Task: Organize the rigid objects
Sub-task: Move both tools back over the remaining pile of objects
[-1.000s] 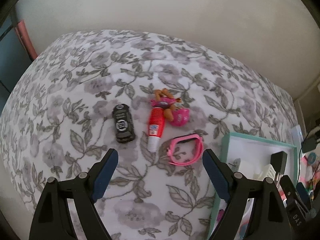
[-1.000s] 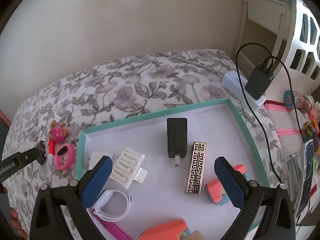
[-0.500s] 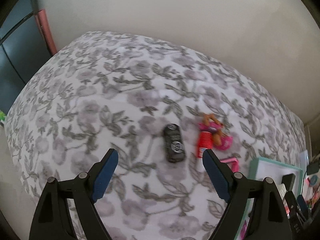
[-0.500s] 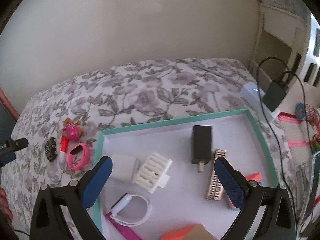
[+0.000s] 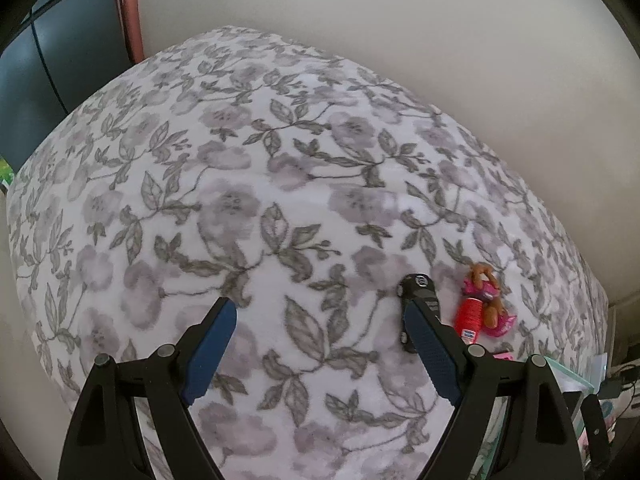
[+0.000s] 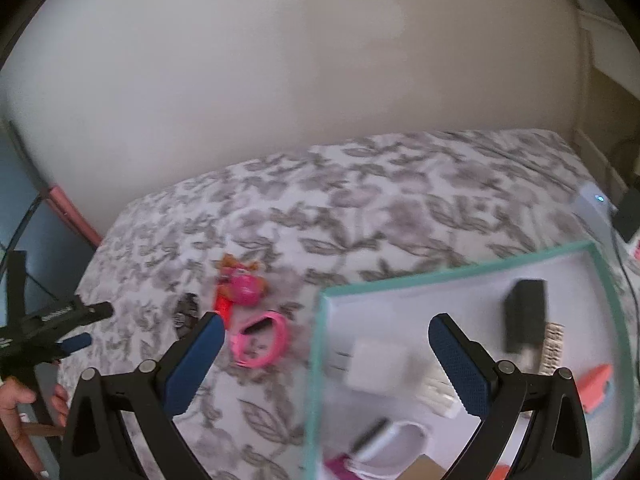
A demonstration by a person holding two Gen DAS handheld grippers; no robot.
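- Loose items sit in a cluster on the floral bedspread (image 5: 248,208): black toy car (image 5: 420,292), red tube (image 5: 469,315), small pink doll (image 5: 486,294), pink wristband (image 6: 262,338)
- Teal-rimmed tray (image 6: 318,360) lies right of the cluster and already holds a black charger (image 6: 524,312), a white adapter (image 6: 378,364), a white watch (image 6: 400,438) and other bits; judged the sorting target
- Key relation: in the left wrist view the cluster lies off to the right of the left gripper (image 5: 320,326), not between its jaws; the car is half hidden behind the right-hand jaw
- Car's long axis runs roughly along the gripper's pointing line, tube about parallel to it, just beside
- Left gripper jaws stand wide apart, nothing between them but bedspread
- Right gripper (image 6: 326,350) jaws also wide apart and empty, straddling the tray's left rim; the wristband lies just inside its left jaw and the rest of the cluster beyond it, so it looks the better lined up
- Right view is motion-blurred, fine detail in the tray not readable
- Versus a second ago: the cluster was centred ahead of the left jaws, now it has slid to the right edge, with more bare bedspread and a dark panel (image 5: 48,80) on the left
- Right view has swung left: tray filled the frame, now only its left part shows
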